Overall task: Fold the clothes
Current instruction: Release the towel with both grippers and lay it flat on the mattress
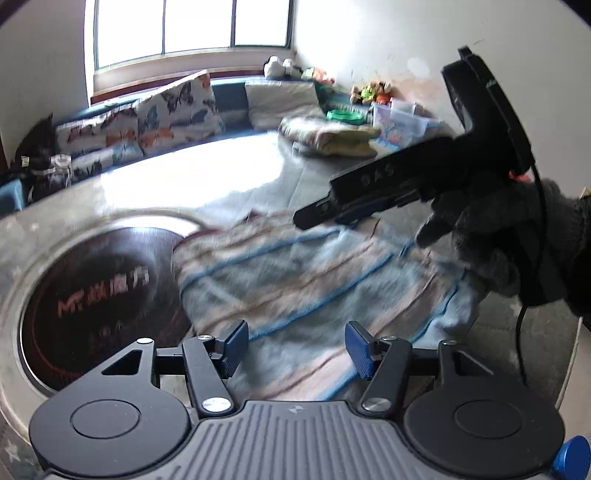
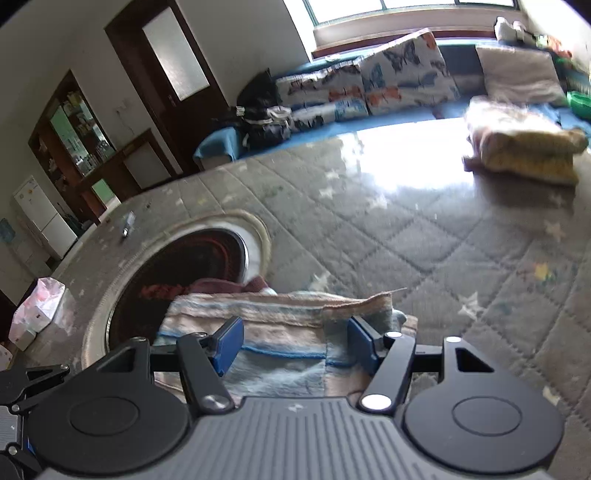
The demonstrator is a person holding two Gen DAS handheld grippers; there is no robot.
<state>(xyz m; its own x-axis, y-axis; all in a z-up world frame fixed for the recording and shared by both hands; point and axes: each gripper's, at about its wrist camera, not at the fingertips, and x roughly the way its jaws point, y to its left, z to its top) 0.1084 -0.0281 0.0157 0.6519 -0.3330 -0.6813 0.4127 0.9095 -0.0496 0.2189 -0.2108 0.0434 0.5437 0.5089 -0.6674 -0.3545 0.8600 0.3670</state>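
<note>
Cloth (image 1: 306,280) with blue, pink and pale stripes lies flat on the grey quilted mat (image 2: 424,240), and one side of it covers part of the dark round plate (image 1: 99,295) set into the mat. A dark red bit of fabric (image 2: 218,286) peeks out just behind the cloth, over the plate. The left claw (image 1: 295,349) hangs above the cloth with its blue pads wide apart and nothing between them. The right claw (image 2: 295,349) is wide too, and the near folded edge of the cloth sits between its pads; I cannot tell if the pads touch it. In the left view the right claw shows from the side, held by a hand (image 1: 517,243) in a dark glove, just over the far side of the cloth, and a black cord hangs down from it. Far behind the cloth, a yellow and pink pile (image 2: 524,147) of folded things rests on the mat. Past the pile stand butterfly cushions (image 2: 369,85) on a blue bench under a bright window (image 1: 192,29). A small thing (image 2: 127,223) lies on the mat beyond the plate, too tiny to make out. Sun glare on the mat washes out a big patch. The cloth is blurry in the left view, and the claw bodies hide its near edge.
</note>
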